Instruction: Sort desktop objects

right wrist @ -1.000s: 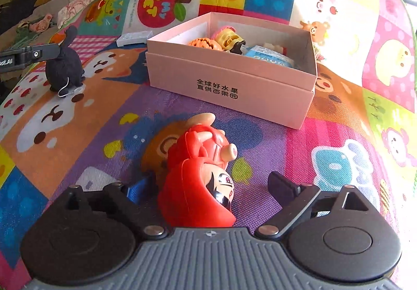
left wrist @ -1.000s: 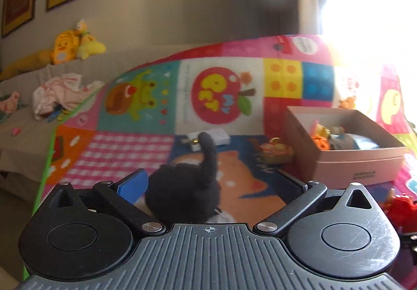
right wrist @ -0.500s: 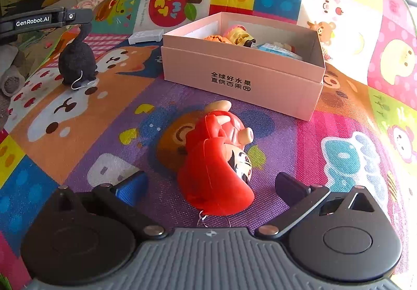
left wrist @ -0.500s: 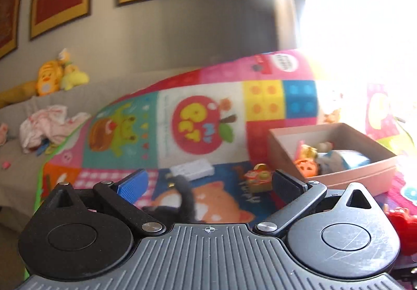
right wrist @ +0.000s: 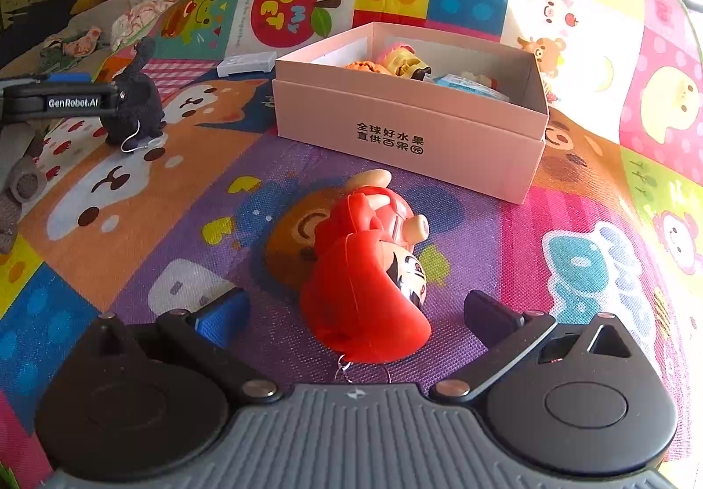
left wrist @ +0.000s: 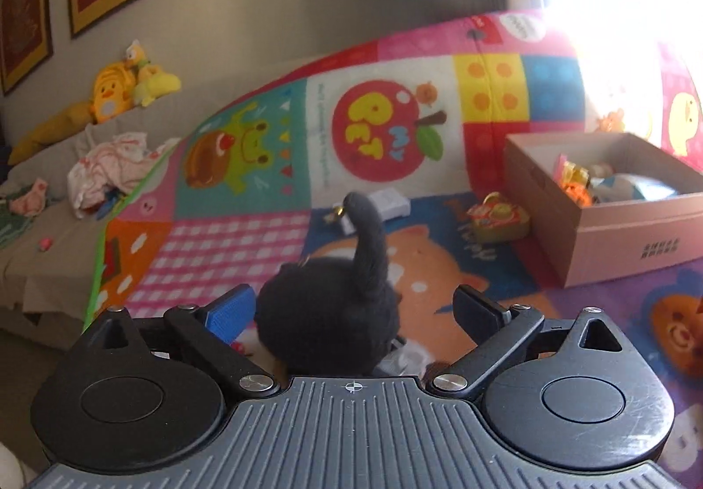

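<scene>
Compared with half a second ago, the left tool (left wrist: 353, 309) sits lower and closer to the black plush toy (left wrist: 327, 317): the toy, then mostly hidden below the tool body, now fills the space between the two fingers, its upright tail rising above them. The jaws of the left tool are closing, but they stand wide; the blue pad is just beside the toy's left flank and the black pad stands clear of its right side, so no grip is made. In the right wrist view the left tool's finger, then above the toy, now lies level with the toy's body.

The right tool (right wrist: 353, 309) is unchanged in position. Its jaws stand wide apart, one on each side of the red figurine (right wrist: 364, 282), without touching it. The figurine lies on its side on the purple panel of the play mat (right wrist: 132, 199), its metal ring pointing toward the tool body.

The pink cardboard box (right wrist: 408, 128) stands open on the mat beyond the figurine and holds several small toys. The black plush toy sits on the mat's orange panel, well to the left of the box. A small basket-shaped toy (left wrist: 498, 219) and a white flat device (left wrist: 386, 203) lie on the mat between the plush toy and the box's far side.
</scene>
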A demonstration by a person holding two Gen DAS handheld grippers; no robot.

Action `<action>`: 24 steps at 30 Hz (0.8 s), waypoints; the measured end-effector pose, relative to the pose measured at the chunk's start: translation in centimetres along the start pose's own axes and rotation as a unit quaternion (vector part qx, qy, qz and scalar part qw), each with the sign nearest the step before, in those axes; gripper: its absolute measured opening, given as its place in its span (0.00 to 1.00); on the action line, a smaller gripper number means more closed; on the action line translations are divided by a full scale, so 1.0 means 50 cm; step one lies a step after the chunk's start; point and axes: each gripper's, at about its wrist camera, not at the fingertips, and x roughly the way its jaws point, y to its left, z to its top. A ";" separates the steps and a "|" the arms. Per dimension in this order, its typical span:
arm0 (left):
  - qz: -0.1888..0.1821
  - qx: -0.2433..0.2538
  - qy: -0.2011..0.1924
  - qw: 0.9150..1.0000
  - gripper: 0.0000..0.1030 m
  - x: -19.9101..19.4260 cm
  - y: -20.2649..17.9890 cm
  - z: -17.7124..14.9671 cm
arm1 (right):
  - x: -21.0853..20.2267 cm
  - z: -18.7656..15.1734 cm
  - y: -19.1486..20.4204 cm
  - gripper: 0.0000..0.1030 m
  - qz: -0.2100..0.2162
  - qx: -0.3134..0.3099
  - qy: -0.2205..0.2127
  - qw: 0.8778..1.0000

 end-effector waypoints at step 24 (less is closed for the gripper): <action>-0.002 -0.045 -0.013 0.999 0.98 0.023 0.079 0.007 | -0.073 0.089 0.020 1.00 -0.002 -0.042 -0.051 0.998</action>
